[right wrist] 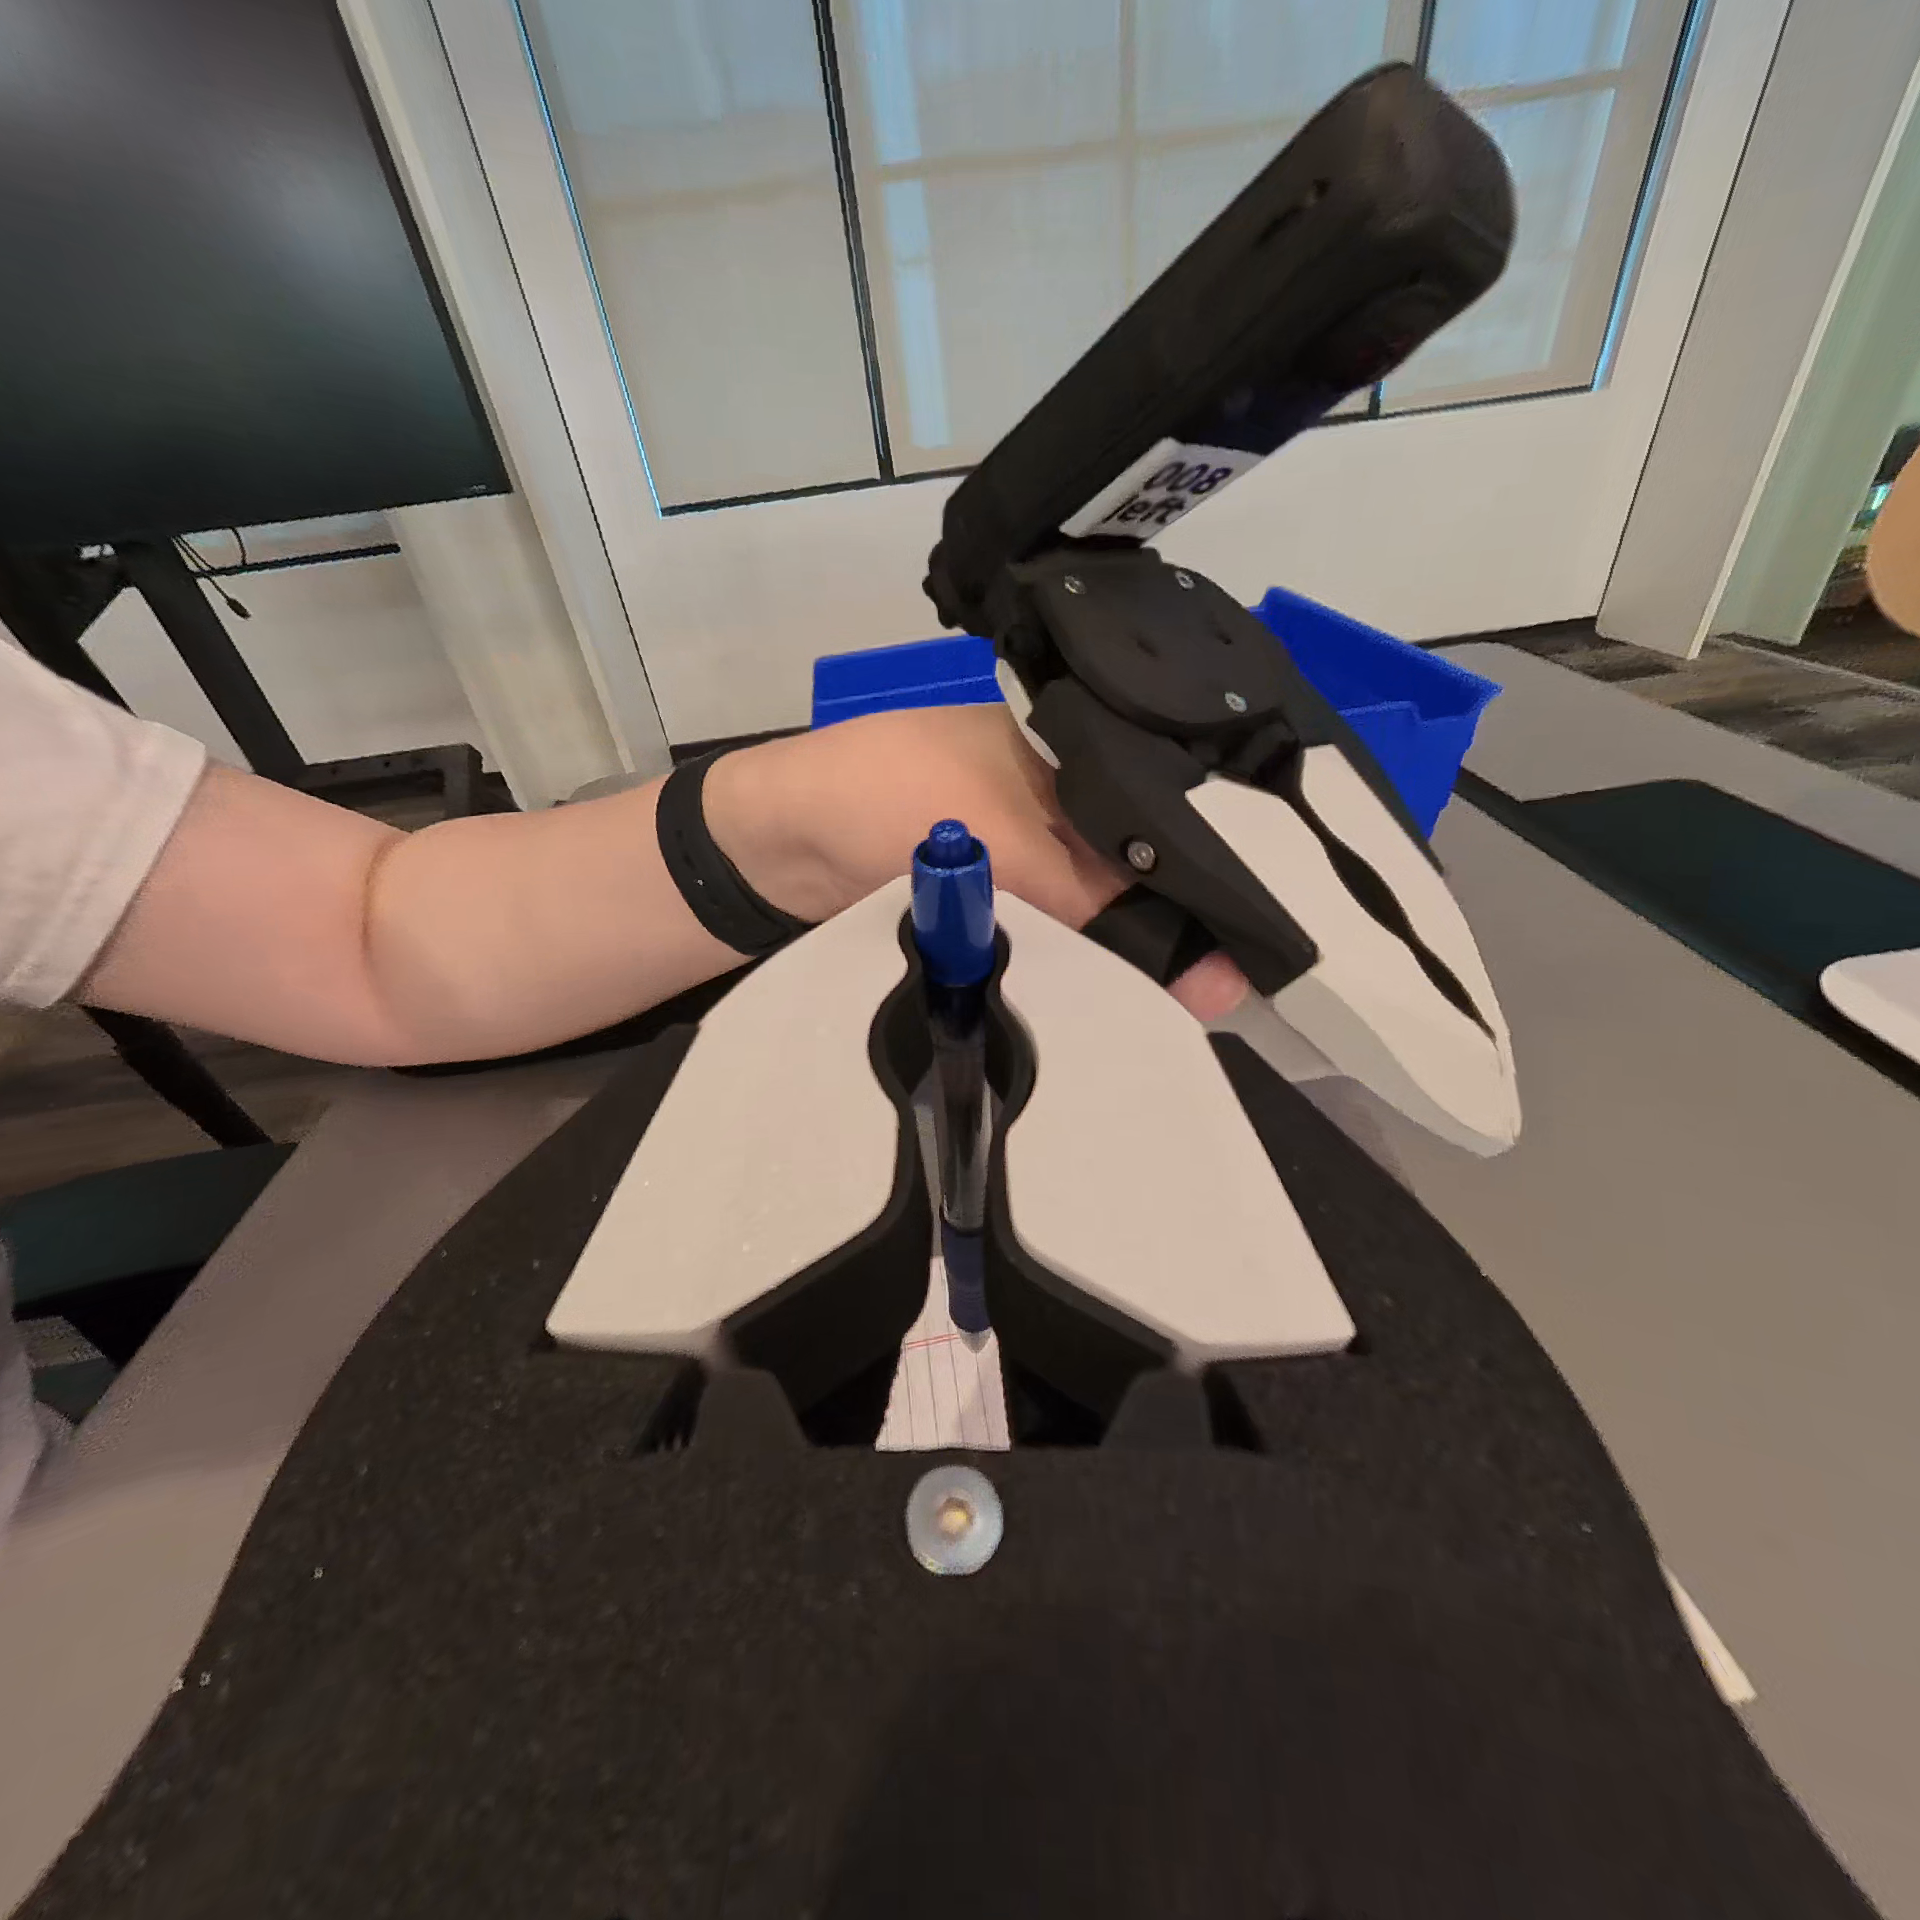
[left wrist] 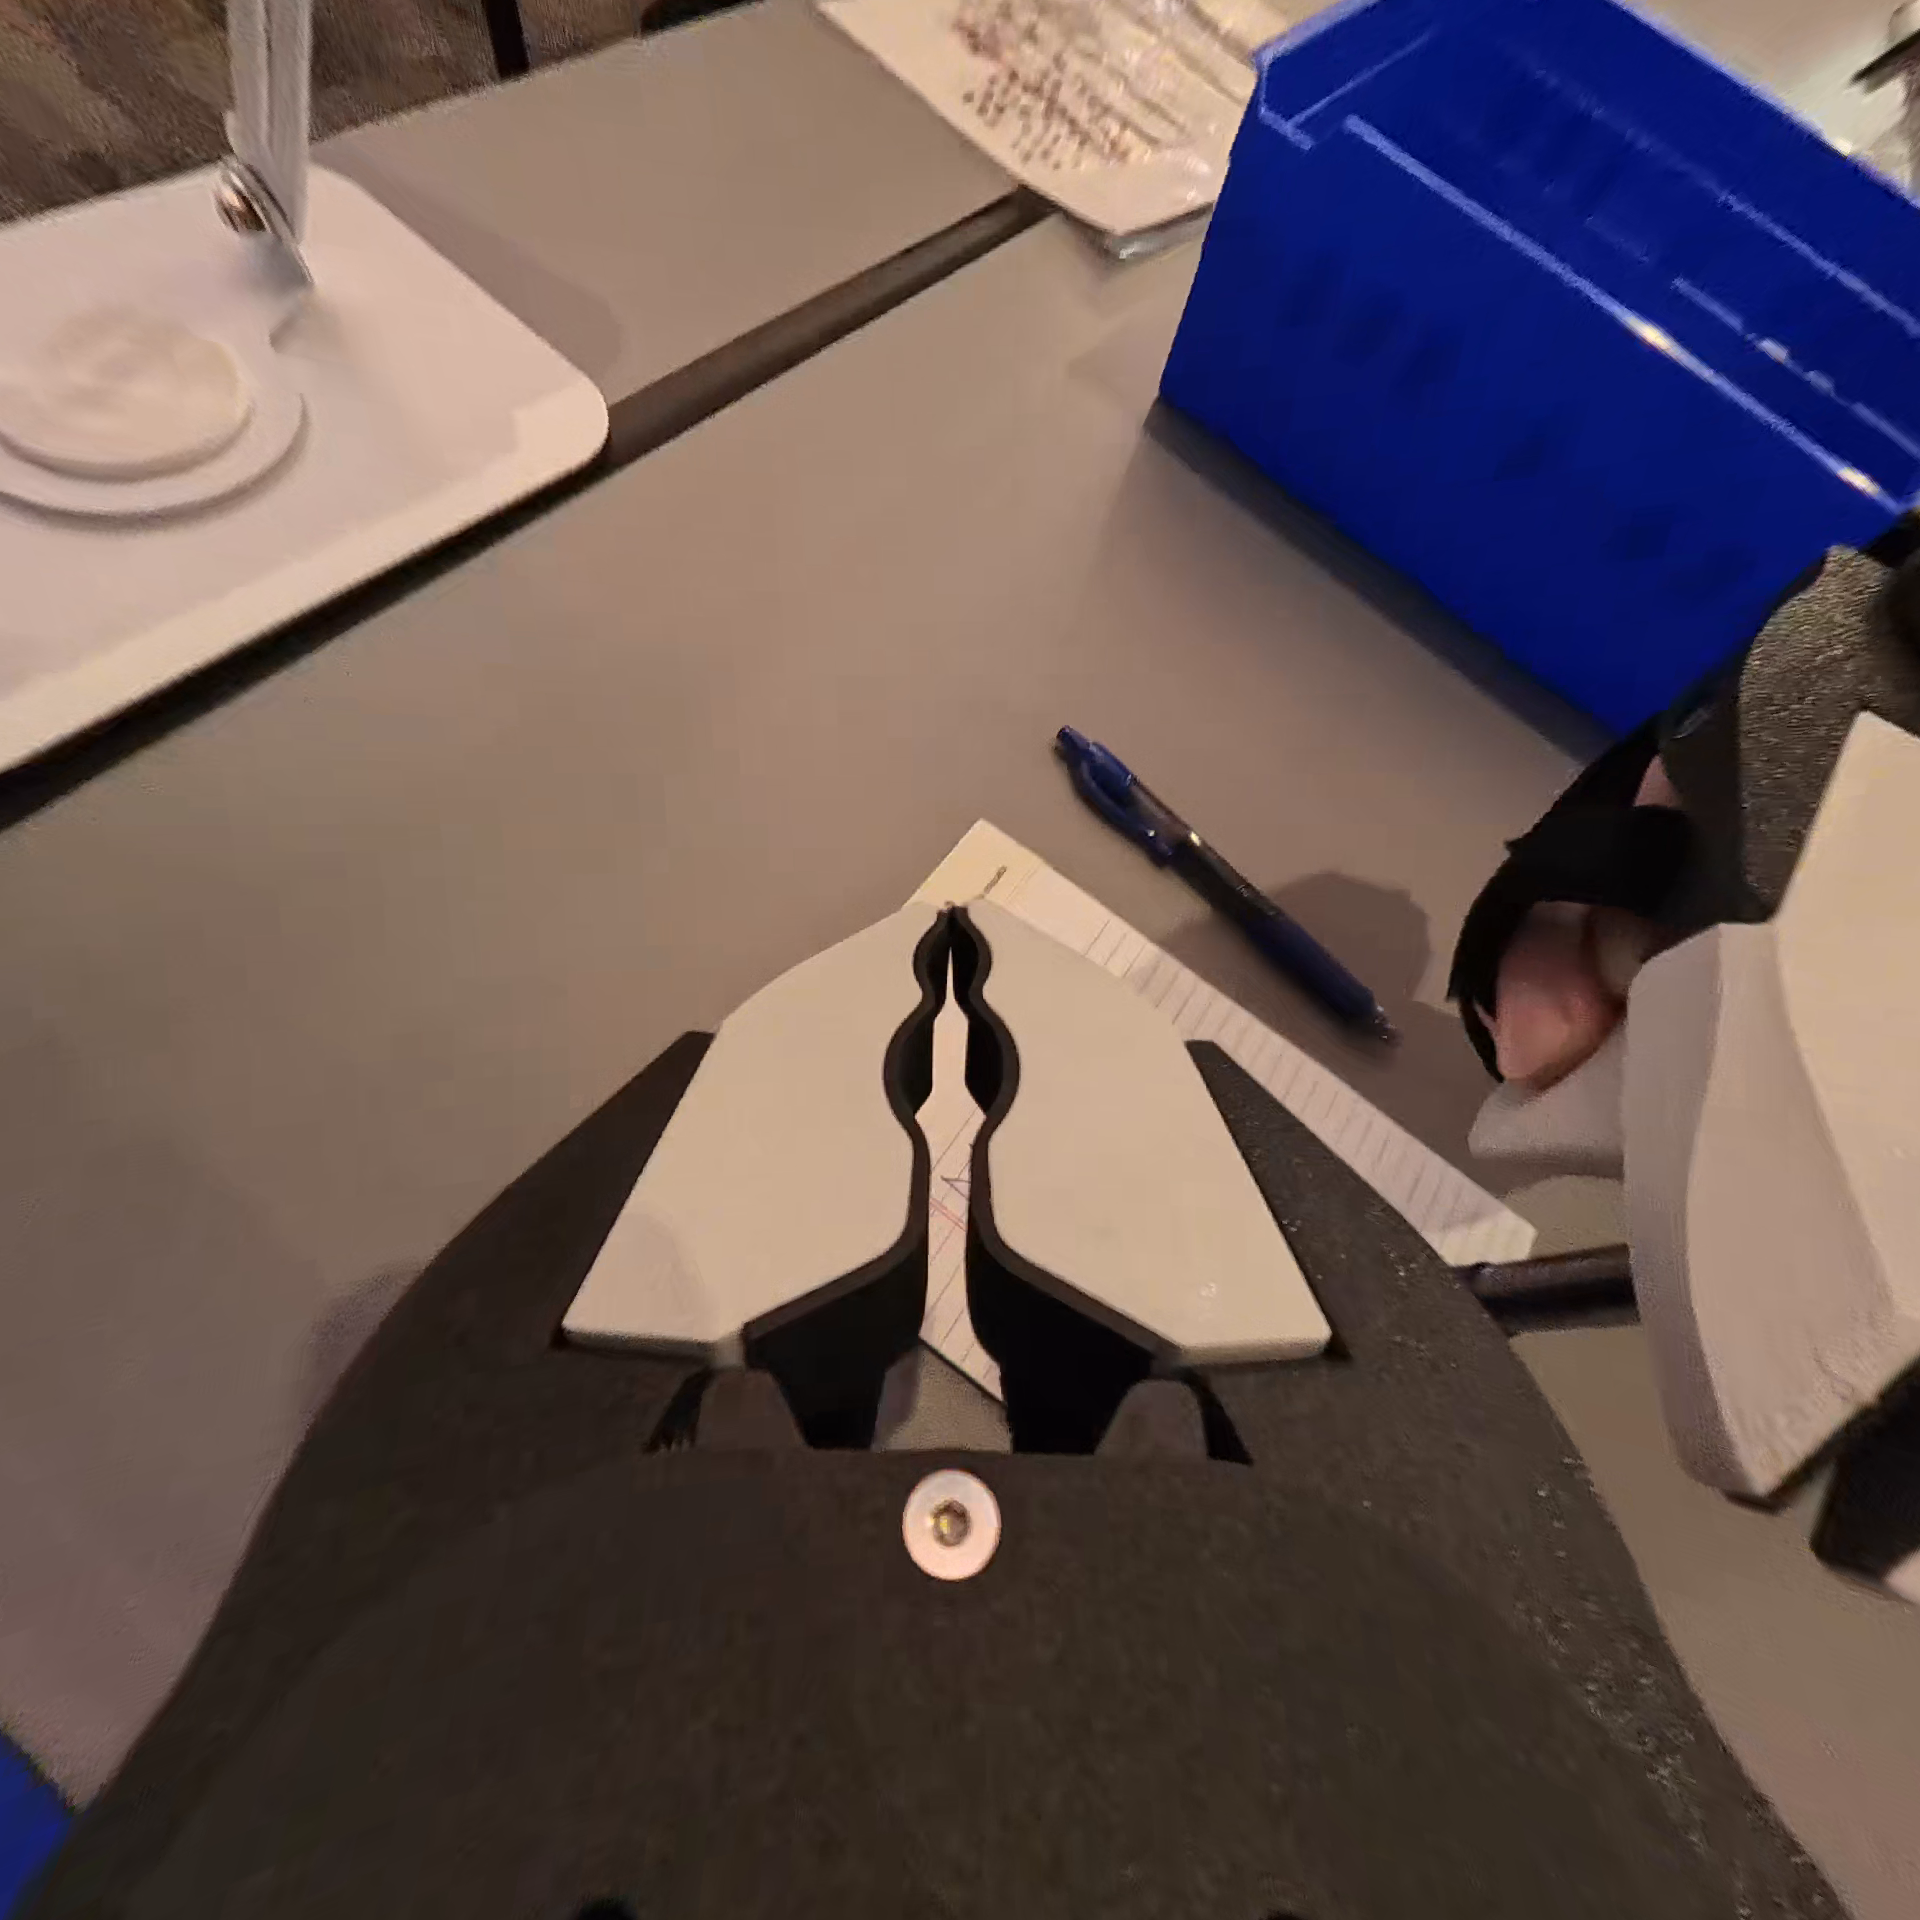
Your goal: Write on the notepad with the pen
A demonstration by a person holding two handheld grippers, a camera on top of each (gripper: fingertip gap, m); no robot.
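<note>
Writing step: the right gripper (right wrist: 951,920) is clenched on the blue pen (right wrist: 945,883), tip at the lined notepad (right wrist: 935,1413). The left gripper (left wrist: 951,920) is closed and empty (seemingly steadying the pad). Next calls for light, even strokes.

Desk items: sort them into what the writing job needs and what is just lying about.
Needed:
pen
notepad
right gripper
left gripper

Lying about:
blue bin
white stand base
handwritten sheet
dark monitor

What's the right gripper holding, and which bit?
A blue plastic pen, pinched near its top end between the right gripper's fingertips, tip down toward the white lined notepad.
</note>
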